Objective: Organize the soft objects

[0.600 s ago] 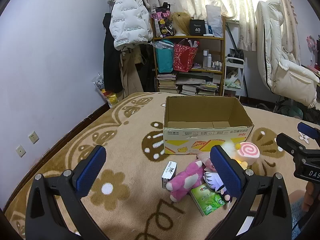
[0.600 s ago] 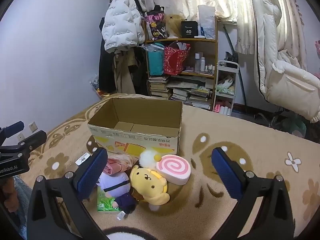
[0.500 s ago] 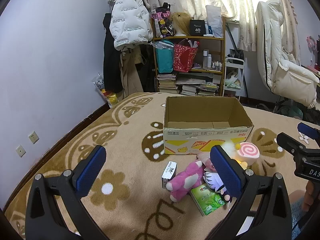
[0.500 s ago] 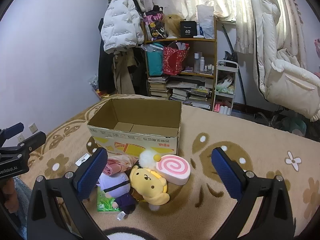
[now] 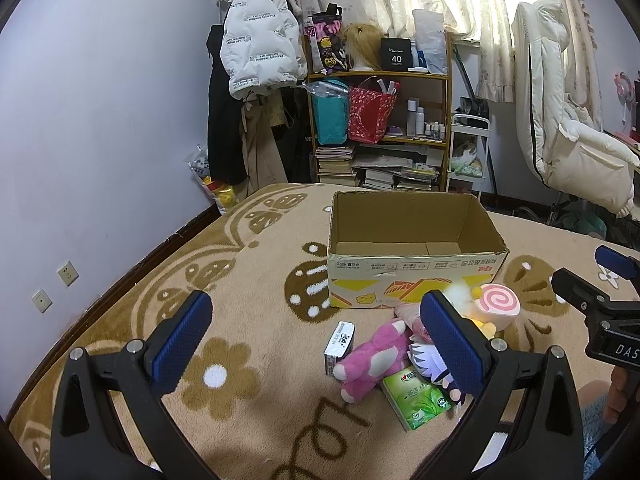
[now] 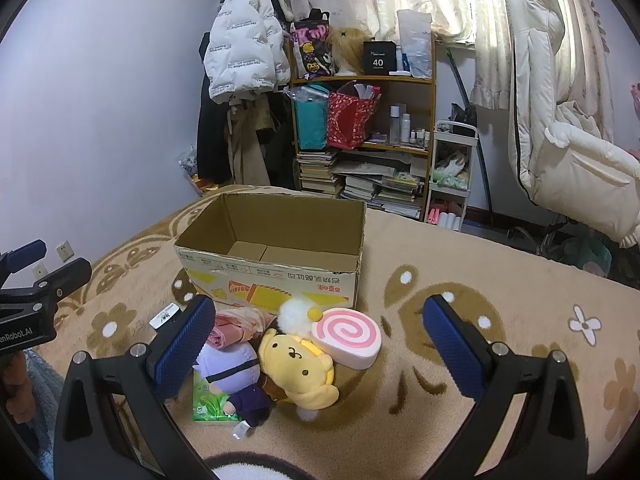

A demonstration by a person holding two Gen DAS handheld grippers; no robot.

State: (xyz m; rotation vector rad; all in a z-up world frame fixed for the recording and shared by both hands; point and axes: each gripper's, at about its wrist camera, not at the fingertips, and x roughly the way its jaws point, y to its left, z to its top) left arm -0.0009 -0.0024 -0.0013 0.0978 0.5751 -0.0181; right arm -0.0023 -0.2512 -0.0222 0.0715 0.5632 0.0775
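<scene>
An open cardboard box (image 5: 416, 268) (image 6: 276, 272) stands on the beige patterned carpet with nothing visible inside. In front of it lies a heap of toys: a pink plush (image 5: 370, 362), a yellow dog plush (image 6: 298, 362), a purple-haired doll (image 6: 236, 368) (image 5: 430, 364), a pink swirl cushion (image 6: 346, 336) (image 5: 500, 304) and a pink bag (image 6: 236, 326). A green tissue pack (image 5: 416, 398) (image 6: 206, 402) lies under them. My left gripper (image 5: 316, 344) hovers open, above and to the left of the heap. My right gripper (image 6: 318, 346) hangs open over the yellow plush, holding nothing.
A small white carton (image 5: 339, 342) lies left of the pink plush. A cluttered wooden shelf (image 5: 380, 128) with bags and books, hanging coats (image 5: 256, 60) and a white padded chair (image 5: 568, 132) stand behind the carpet. Wall sockets (image 5: 68, 274) sit on the left wall.
</scene>
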